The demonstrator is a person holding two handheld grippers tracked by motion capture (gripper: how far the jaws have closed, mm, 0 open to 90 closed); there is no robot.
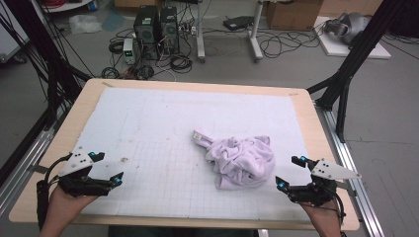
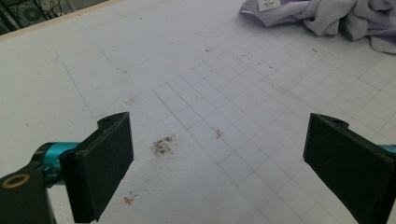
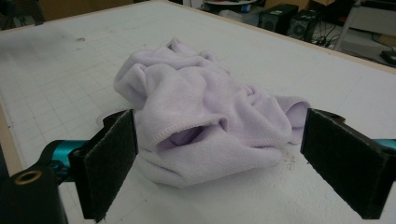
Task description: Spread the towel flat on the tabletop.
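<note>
We judge the crumpled lilac towel (image 1: 240, 160), right of the table's (image 1: 306, 106) centre, soft and light. Its labelled corner (image 1: 199, 137) offers a hold. The left gripper (image 1: 109, 169) and right gripper (image 1: 289, 172) gape wide, empty.

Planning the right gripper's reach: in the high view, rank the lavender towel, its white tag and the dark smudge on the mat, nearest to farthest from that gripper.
From the right gripper:
1. Lavender towel, crumpled just to its left, right of the mat's centre.
2. White tag, at the towel's far-left corner.
3. Dark smudge, far across the mat, close to the left gripper.
</note>
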